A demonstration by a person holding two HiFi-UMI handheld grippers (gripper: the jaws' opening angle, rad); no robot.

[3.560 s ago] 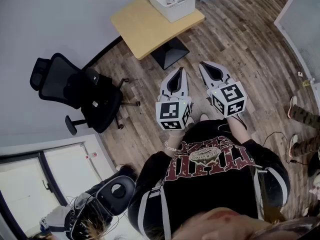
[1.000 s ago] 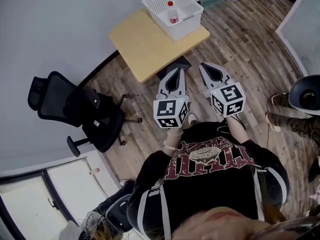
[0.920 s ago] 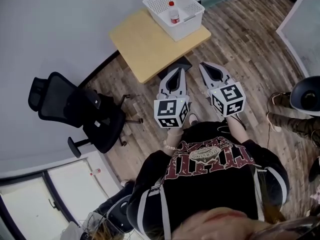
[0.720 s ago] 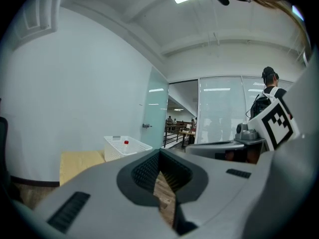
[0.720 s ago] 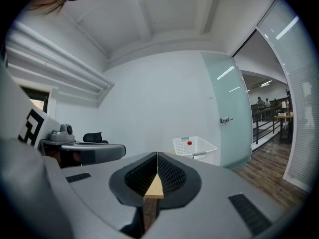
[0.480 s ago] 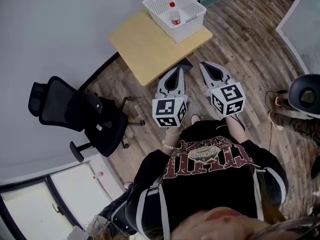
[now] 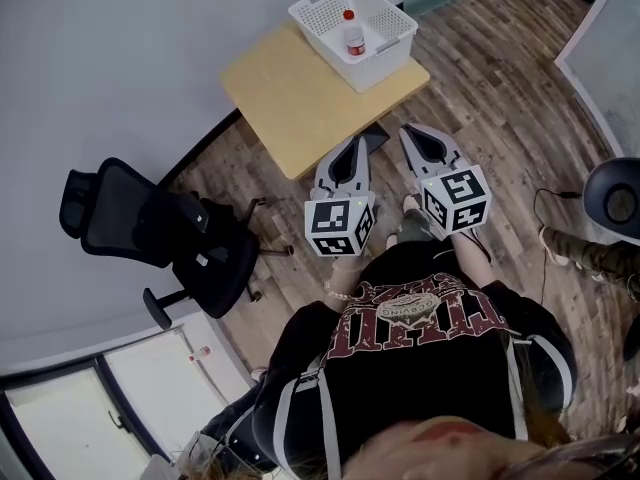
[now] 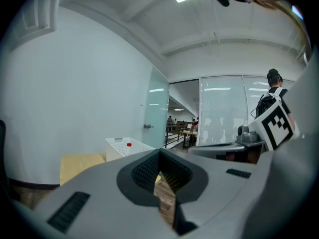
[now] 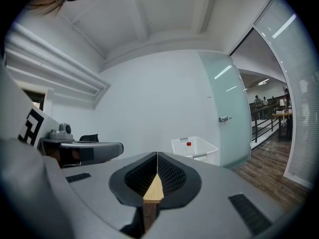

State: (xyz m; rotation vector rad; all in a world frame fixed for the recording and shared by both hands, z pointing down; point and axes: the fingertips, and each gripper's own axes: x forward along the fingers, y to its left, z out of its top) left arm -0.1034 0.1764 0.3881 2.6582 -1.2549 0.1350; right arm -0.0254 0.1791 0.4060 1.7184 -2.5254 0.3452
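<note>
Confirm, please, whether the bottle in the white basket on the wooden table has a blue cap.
Not quite: the bottle has a red cap, as the head view shows; it is in the white basket on the wooden table.

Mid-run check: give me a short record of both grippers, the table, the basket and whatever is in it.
left gripper: jaws together, nothing between them, pointing toward the table
right gripper: jaws together, empty, beside the left one
table: light wood, just ahead of both grippers
basket: white, on the table's far corner
bottle: red cap, upright in the basket
office chair: black, on the floor left of the table
</note>
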